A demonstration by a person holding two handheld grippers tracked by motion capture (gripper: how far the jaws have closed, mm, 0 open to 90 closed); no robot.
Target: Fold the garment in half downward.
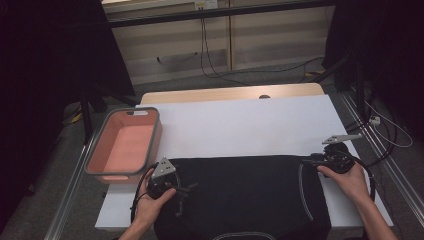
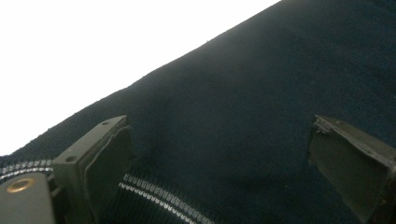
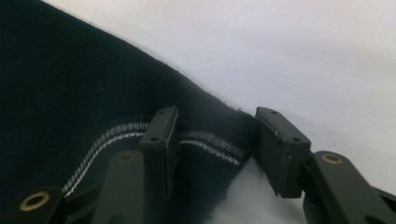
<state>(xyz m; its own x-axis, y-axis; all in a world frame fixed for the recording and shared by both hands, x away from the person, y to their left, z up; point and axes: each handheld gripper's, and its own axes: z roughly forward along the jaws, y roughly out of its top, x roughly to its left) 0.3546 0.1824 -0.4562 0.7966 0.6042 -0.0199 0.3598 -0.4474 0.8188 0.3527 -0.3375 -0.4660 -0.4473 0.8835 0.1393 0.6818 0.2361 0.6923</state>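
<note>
Both claws are taking corners of the black knitted garment with white stitching [image 1: 240,195] on the white worktop [image 1: 240,125]: the left claw [image 2: 219,154] stands wide over the fabric, the right claw [image 3: 215,144] half-open around the hem corner, so next both must pinch shut.

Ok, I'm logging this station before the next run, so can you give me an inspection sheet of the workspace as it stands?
Surface: white table cover, wooden edge at the far side.
Job's things: black garment with white stitched lines, spread flat at the near edge.
Clutter: pink bin with grey rim at left, looks empty.
Grippers: left hand-held gripper open over the garment; right hand-held gripper straddles the garment's corner, grip cannot be told.
Cables: one trails from each gripper; more on the floor behind.
Surroundings: dark curtains both sides, pale wall panels behind.
</note>
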